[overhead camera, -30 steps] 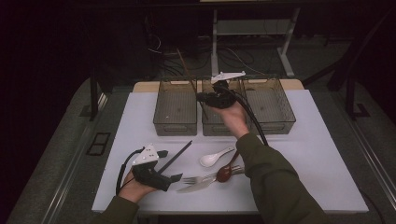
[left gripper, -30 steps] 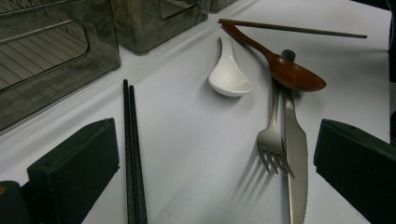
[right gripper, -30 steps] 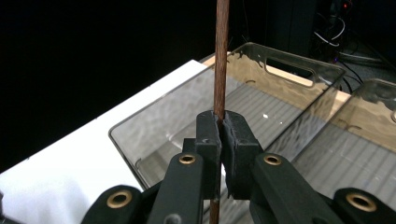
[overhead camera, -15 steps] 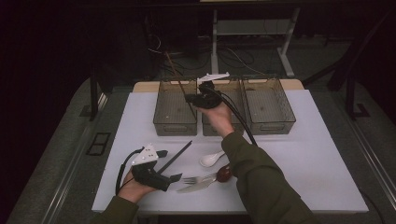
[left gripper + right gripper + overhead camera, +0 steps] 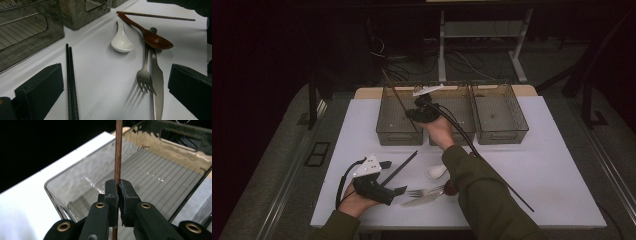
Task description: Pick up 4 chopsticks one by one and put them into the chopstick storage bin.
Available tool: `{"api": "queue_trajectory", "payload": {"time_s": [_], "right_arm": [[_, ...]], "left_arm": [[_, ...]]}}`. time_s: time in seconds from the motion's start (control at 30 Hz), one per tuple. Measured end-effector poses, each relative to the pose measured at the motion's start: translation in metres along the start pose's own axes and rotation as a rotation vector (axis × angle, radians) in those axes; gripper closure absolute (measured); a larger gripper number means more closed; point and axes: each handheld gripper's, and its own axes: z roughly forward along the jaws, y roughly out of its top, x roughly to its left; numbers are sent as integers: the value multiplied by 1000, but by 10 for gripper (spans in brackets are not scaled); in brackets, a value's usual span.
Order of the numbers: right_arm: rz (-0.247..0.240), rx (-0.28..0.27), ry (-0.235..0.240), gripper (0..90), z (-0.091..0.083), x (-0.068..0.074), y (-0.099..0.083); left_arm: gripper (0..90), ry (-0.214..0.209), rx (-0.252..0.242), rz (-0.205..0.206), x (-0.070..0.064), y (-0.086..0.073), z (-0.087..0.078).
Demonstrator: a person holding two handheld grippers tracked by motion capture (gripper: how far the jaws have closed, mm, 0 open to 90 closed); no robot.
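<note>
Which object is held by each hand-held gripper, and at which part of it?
The right hand-held gripper pinches a brown wooden chopstick partway along its shaft, above the left bin. The left hand-held gripper is open and holds nothing.

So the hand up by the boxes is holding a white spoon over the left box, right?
Not quite. The right gripper is over the left box, but its fingers are shut on a brown wooden chopstick, as the right gripper view shows. The white spoon lies on the table.
</note>
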Motion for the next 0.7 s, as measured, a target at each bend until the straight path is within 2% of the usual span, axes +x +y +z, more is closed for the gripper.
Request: {"api": "queue_trajectory", "payload": {"time_s": [0.3,0.47,0.53,0.6,0.7], "right_arm": [[-13,69,-21,847,10,1,-6],[-18,85,-32,838,12,2,-8],[-12,84,-17,790,11,1,-7],[-29,78,-26,761,10,2,-7],[-24,69,-24,700,6,1,-5]], "left_arm": [[0,-2,-3,-5,-1,0,0],[0,-2,0,-4,0,0,0],[0,-2,-1,-3,0,0,0],[0,-2,0,-3,0,0,0],[0,-1,0,-4,0,0,0]]}}
